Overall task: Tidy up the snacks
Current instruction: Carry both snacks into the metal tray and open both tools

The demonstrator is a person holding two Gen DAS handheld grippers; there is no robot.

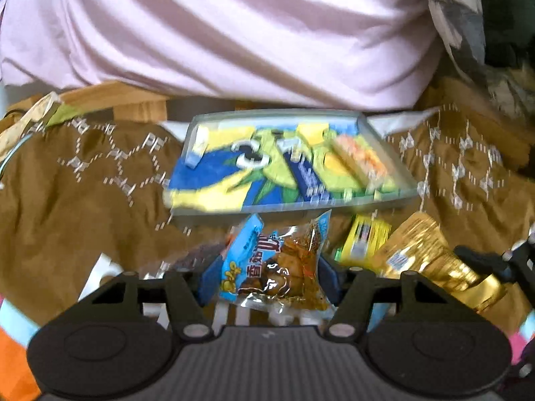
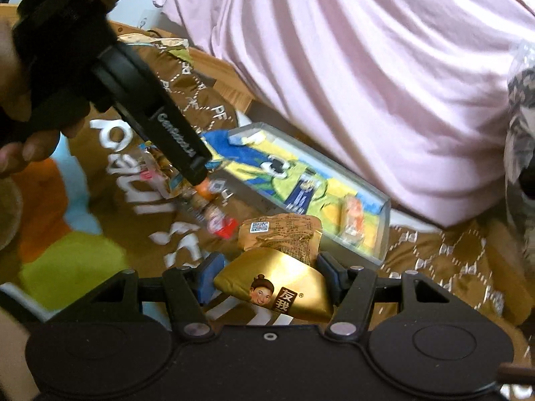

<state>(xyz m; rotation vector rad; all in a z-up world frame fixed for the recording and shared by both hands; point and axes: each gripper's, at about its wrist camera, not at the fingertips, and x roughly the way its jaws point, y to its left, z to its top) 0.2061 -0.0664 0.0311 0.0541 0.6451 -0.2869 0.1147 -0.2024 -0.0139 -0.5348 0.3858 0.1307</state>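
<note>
Blue-padded left gripper [image 1: 272,267] clamped on blue-and-clear mushroom snack packet [image 1: 274,267], held above brown patterned cloth [image 1: 83,200]. Right gripper [image 2: 271,280] clamped on gold snack pouch [image 2: 277,284]; same pouch visible at right of left view. Clear tray [image 1: 384,200] just beyond both packets, near centre, holding large blue-yellow-green bag [image 1: 240,173] and small orange-wrapped snack [image 1: 361,157]. Yellow packet [image 1: 364,244] on cloth between tray and pouch. Pink fabric [image 1: 234,33] at far side.
</note>
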